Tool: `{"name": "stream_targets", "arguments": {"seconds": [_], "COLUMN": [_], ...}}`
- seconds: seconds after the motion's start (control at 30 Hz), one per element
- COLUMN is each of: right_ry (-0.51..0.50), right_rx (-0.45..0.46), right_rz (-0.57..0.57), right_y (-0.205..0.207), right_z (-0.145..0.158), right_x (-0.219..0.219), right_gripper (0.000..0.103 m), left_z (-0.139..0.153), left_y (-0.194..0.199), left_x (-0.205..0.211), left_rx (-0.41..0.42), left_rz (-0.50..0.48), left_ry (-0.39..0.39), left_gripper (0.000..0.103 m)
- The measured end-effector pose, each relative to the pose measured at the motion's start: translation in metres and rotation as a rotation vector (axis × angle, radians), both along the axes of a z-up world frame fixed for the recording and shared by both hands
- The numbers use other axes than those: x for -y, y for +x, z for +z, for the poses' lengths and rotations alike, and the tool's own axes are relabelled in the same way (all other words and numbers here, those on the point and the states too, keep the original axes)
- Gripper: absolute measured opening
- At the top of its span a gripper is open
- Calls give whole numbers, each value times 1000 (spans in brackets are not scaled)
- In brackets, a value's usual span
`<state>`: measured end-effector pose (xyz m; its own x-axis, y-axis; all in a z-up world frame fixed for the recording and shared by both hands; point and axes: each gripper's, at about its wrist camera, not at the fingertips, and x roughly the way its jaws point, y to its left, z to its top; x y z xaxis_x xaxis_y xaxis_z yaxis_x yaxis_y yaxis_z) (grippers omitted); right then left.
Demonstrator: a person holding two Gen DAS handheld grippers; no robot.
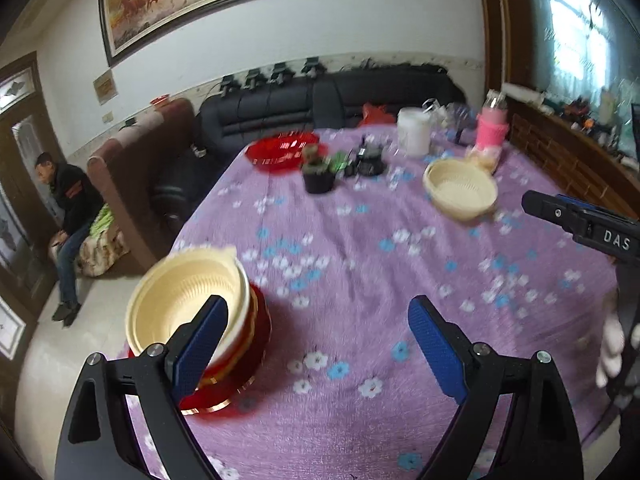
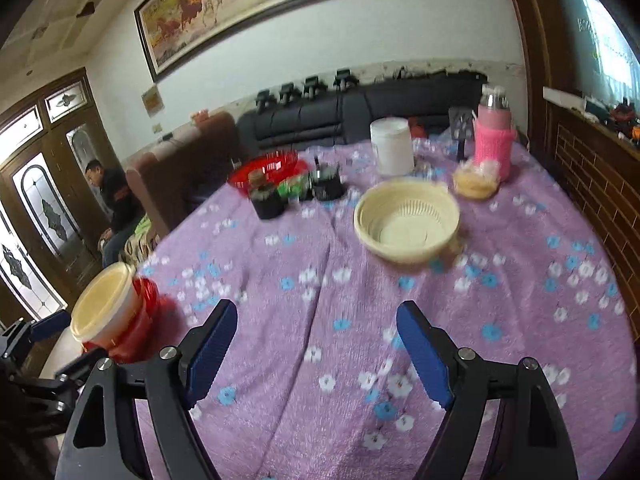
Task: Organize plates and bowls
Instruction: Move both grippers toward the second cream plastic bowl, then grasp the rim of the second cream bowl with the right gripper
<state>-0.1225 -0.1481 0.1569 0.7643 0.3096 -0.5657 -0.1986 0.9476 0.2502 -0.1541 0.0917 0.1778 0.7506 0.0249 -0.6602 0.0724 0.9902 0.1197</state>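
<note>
Bench cloth (image 2: 360, 340): purple, printed with white and blue flowers. Stacked bowls (image 1: 192, 304): cream on top, red with gold rims below. Lone strainer bowl (image 2: 406, 224): cream, slotted. Far bowl (image 2: 266, 172): clear red. Tub (image 2: 392, 146): white. Bottle sleeve (image 2: 494, 146): pink knit. Left claw (image 1: 318, 344) and right claw (image 2: 316, 348): black frames, blue ribbed pads. Sofa (image 1: 320, 104): black.

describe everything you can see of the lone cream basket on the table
The cream basket is a round, shallow plastic strainer with slotted walls, a thick rim and a flat base. It stands upright and empty on the purple flowered tablecloth, apart from the stacked bowls, ahead of the open right gripper; nothing grips it.
</note>
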Motion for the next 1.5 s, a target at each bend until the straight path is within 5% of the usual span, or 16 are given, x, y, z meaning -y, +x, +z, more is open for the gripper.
{"name": "stream_targets", "arguments": {"seconds": [0.17,0.37,0.5,0.7,1.03,1.5], "right_ry": [-2,-123,-154,2,311,278], "right_rx": [81,120,135,86,-84,-212], "right_rz": [-8,-29,-56,-93,-201,-244], "right_y": [-2,5,12,44,127,186], "right_z": [79,169,189,136,-17,-114], "right_x": [9,10,16,49,94,116], "right_gripper": [86,87,91,92,92,65], "left_z": [62,114,122,81,-9,-86], "left_y": [0,15,36,84,161,258], "left_x": [-6,-5,-5,3,10,84], "left_rx": [60,57,59,-17,-194,-290], "left_rz": [-31,-73,-56,-33,41,22], "left_ry": [-20,-20,-55,-155,-292,-319], "left_gripper": [91,92,93,94,94,93]}}
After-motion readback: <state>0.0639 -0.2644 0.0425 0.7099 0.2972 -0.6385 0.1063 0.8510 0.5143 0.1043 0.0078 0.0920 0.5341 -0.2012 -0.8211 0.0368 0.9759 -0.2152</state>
